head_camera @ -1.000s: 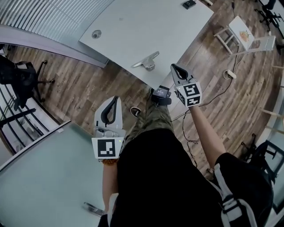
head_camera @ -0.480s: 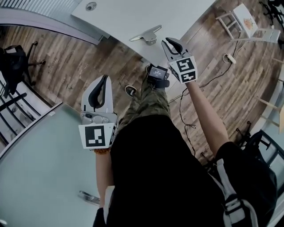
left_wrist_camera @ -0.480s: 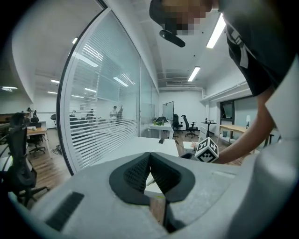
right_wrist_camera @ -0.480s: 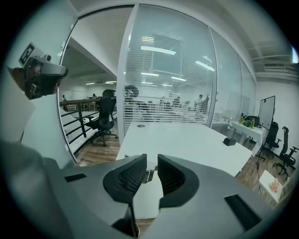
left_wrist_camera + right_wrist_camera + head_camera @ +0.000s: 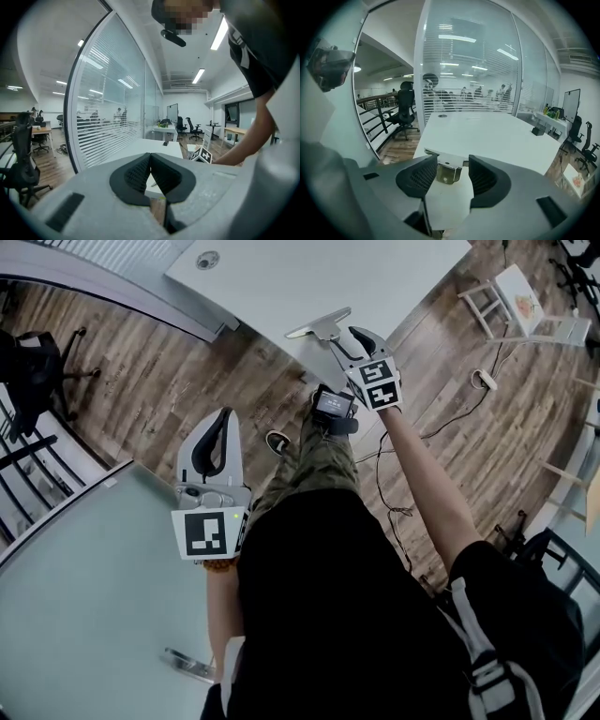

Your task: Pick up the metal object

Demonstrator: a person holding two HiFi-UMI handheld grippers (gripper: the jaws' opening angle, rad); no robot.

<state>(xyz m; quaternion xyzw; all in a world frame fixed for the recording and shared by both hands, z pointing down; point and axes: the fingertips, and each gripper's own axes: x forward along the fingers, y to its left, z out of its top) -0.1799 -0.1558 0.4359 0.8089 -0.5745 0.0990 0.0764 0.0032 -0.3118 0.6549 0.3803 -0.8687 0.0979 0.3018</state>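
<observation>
Jaws just opening, the right gripper [image 5: 359, 337] frames the metal object [image 5: 449, 172], pads clear, ready to grasp; the left gripper [image 5: 222, 418] hangs closed, idle.

Shiny metal bracket [image 5: 321, 328] lies near the white table [image 5: 281, 277] edge.

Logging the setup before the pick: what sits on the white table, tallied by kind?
metal object: 1
round grommet: 1
small black item: 1
Total: 3
</observation>
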